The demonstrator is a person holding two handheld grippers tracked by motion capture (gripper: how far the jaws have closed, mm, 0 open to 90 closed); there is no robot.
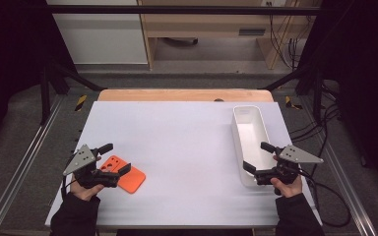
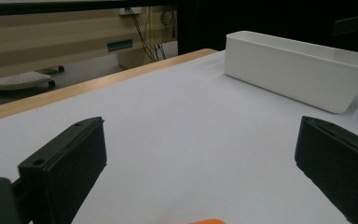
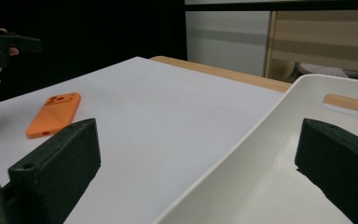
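Left tongs (image 1: 112,158) near the desk's (image 1: 177,137) front left corner, jaws wide apart, gripping nothing, poised over the orange phone case (image 1: 124,174), which lies flat on the desk. Right tongs (image 1: 256,158) near the front right corner, also spread wide and empty, straddling the near wall of the white bin (image 1: 250,135) along the right edge.

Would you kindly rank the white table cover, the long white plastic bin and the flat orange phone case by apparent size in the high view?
1. White table cover, by far the largest.
2. Long white plastic bin, long and narrow, on the cover's right side.
3. Flat orange phone case, smallest, partly hidden by the left gripper.
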